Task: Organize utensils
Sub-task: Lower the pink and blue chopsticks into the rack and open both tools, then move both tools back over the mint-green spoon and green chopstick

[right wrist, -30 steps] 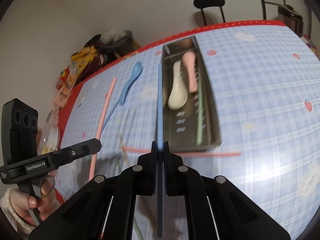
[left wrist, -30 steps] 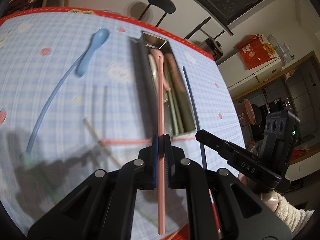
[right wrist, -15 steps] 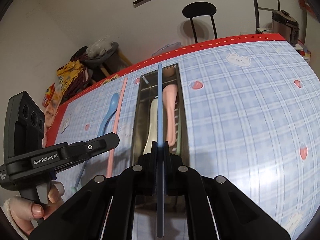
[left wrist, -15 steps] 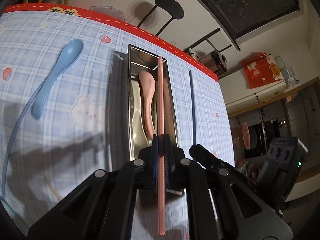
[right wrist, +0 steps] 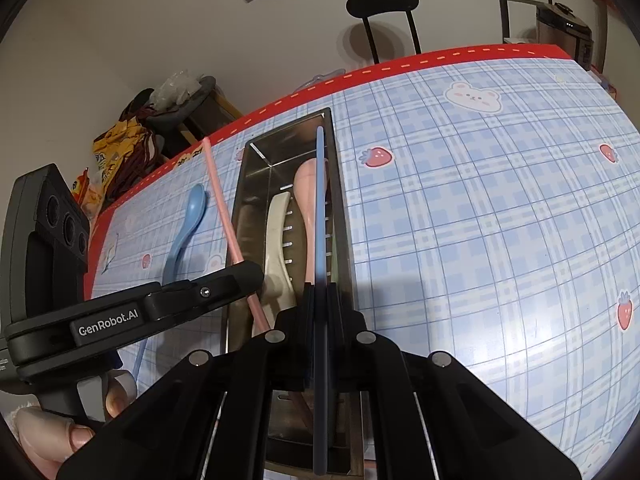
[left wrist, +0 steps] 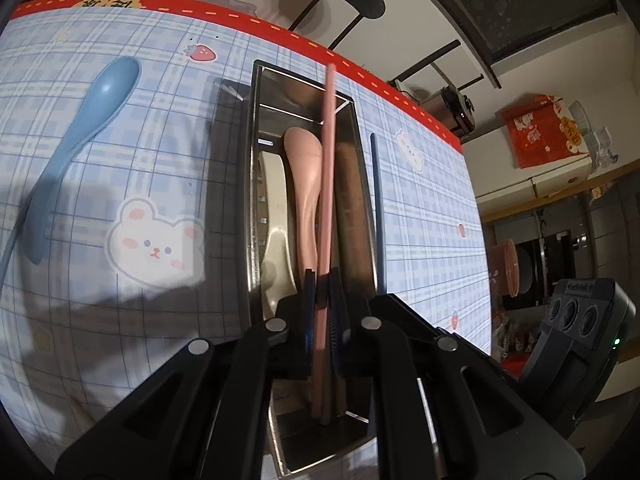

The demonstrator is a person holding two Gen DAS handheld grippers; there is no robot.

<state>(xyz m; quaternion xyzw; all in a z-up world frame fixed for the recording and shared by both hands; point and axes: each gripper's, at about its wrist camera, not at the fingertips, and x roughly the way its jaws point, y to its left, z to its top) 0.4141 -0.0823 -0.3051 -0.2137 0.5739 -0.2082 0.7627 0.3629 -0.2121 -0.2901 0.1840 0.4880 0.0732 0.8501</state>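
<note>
White "GenRobot.AI" lettering (left claw)

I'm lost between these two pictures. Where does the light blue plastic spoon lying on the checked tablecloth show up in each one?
Left wrist view: the light blue plastic spoon lies at far left, bowl toward the table's far red edge, left of the metal tray.
Right wrist view: the same spoon sits left of centre, beyond the left gripper.
Shared landmark: the long metal tray, with a pink spoon inside.
</note>
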